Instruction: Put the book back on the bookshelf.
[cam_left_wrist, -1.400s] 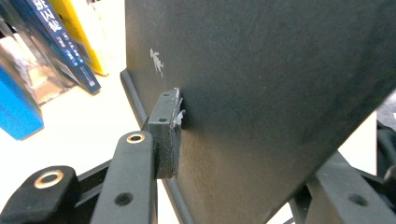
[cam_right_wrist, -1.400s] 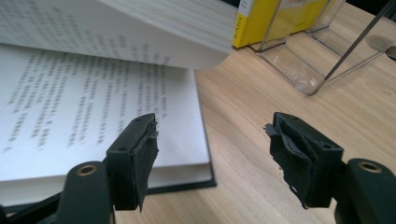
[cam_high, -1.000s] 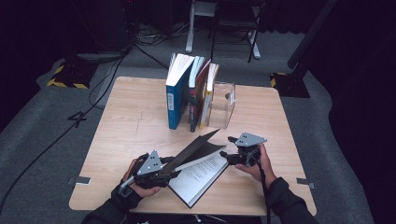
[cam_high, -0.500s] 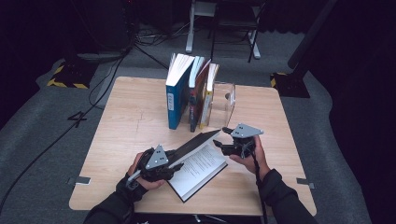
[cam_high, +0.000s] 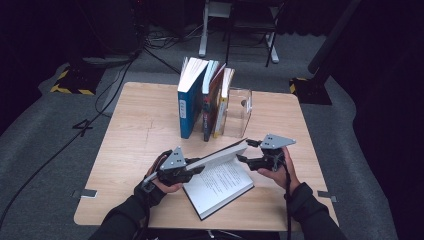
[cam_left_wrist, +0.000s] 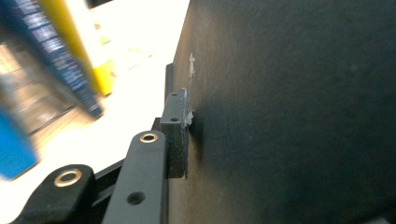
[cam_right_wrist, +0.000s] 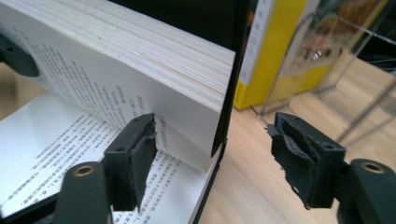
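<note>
On the near half of the counter (cam_high: 140, 125), between the two hands, lies the open book (cam_high: 220, 182): black cover, cream page block, dense printed text on white pages. Lower half rests flat on the wood; upper half (cover plus a thick wad of pages) is lifted at a slant toward the row of upright books (cam_high: 205, 102) and the clear acrylic bookend (cam_high: 239, 112) behind it. Left tongs (cam_high: 192, 169) are clamped on the raised black cover near its left edge; the left gripper view shows one pad (cam_left_wrist: 176, 135) pressed flat against the cover (cam_left_wrist: 289, 107), and the jaws have just been closing onto it. Right tongs (cam_high: 246, 151) are released: in the right gripper view the page-block corner (cam_right_wrist: 205, 93) sits between the pads with clear gaps on both sides, no contact, and the jaws have just been opening slightly. Handling, my read: paperback-type, moderate weight, manageable one-handed but floppy. Cover is stiff-ish yet bends, matte, decent friction for rubber pads. Page block is soft, fans out, and single sheets slip or crease if pinched alone. Best hold is cover plus the full wad together, close to the fore-edge for closing, or near the spine if the whole book is to be lifted. Avoid pinching loose leaves; tearing risk. Scuffed spot on the cover by the left pad suggests the surface marks easily, so keep clamp force modest.
</note>
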